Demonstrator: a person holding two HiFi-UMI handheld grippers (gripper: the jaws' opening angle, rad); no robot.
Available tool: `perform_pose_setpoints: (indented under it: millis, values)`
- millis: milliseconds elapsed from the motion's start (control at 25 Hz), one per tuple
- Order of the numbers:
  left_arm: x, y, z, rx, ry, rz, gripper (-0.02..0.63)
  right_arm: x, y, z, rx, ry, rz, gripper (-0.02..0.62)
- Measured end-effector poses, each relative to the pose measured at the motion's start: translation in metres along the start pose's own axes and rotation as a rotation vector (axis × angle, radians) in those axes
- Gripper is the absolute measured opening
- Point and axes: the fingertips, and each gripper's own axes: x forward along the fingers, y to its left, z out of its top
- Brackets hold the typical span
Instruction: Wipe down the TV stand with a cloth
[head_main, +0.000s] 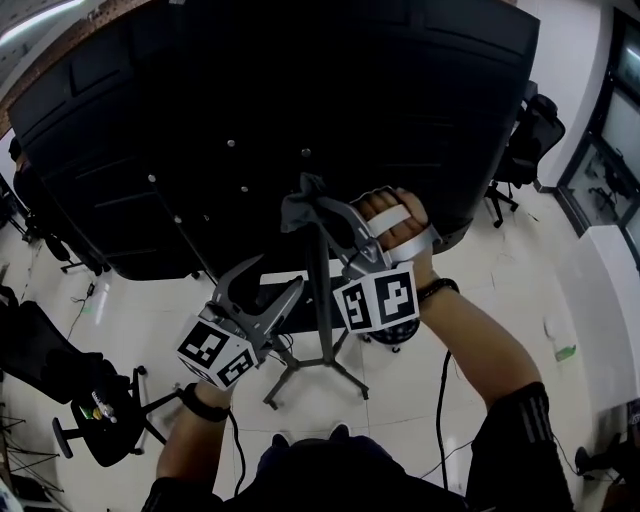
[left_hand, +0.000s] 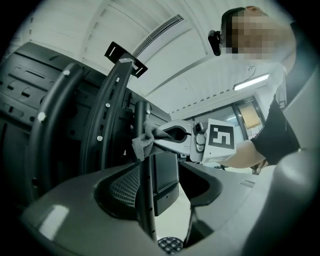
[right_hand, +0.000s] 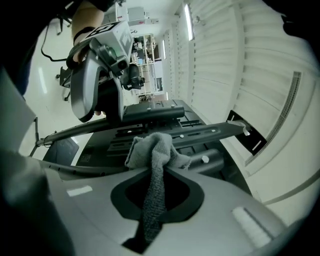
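Observation:
The back of a large black TV (head_main: 300, 100) fills the head view, mounted on a stand with a thin black pole (head_main: 320, 300) and splayed legs (head_main: 345, 378). My right gripper (head_main: 305, 205) is shut on a grey cloth (head_main: 303, 193), which is bunched against the top of the pole under the TV's back. In the right gripper view the cloth (right_hand: 152, 150) hangs between the jaws, in front of the mounting bracket (right_hand: 200, 132). My left gripper (head_main: 282, 272) is lower on the left, open. In its own view the pole (left_hand: 145, 200) runs up between its jaws, with the cloth (left_hand: 142, 142) above.
Black office chairs stand at the lower left (head_main: 100, 410) and the far right (head_main: 530, 140) on a pale tiled floor (head_main: 500, 270). A cable (head_main: 440, 400) trails down by my right arm. Glass doors (head_main: 610, 150) stand at the right edge.

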Motion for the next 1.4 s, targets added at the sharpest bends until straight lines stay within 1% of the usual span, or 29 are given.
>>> perform_pose_setpoints:
  millis: [160, 280, 400, 720, 880, 960, 1120, 1400]
  values:
    - [-0.005, 0.002, -0.017, -0.026, 0.020, 0.011, 0.267, -0.006, 0.017, 0.000, 0.022, 0.004, -0.005, 0.015]
    - [-0.004, -0.001, -0.029, -0.050, 0.030, -0.004, 0.267, -0.006, 0.045, -0.005, 0.042, 0.029, 0.043, 0.015]
    - [-0.005, -0.002, -0.041, -0.079, 0.041, -0.022, 0.267, -0.004, 0.068, -0.013, 0.072, 0.060, 0.069, 0.015]
    - [-0.009, -0.005, -0.088, -0.120, 0.098, -0.055, 0.267, -0.001, 0.140, -0.020, 0.112, 0.120, 0.162, 0.015]
    - [-0.014, -0.005, -0.125, -0.132, 0.138, -0.068, 0.267, -0.001, 0.178, -0.023, 0.137, 0.141, 0.208, 0.015]
    - [-0.016, -0.004, -0.144, -0.141, 0.165, -0.069, 0.267, -0.002, 0.192, -0.026, 0.162, 0.145, 0.214, 0.015]
    - [-0.018, -0.001, -0.185, -0.176, 0.208, -0.061, 0.268, -0.002, 0.224, -0.029, 0.177, 0.148, 0.242, 0.015]
    - [-0.026, 0.006, -0.260, -0.234, 0.282, -0.049, 0.269, -0.006, 0.299, -0.036, 0.214, 0.162, 0.319, 0.015]
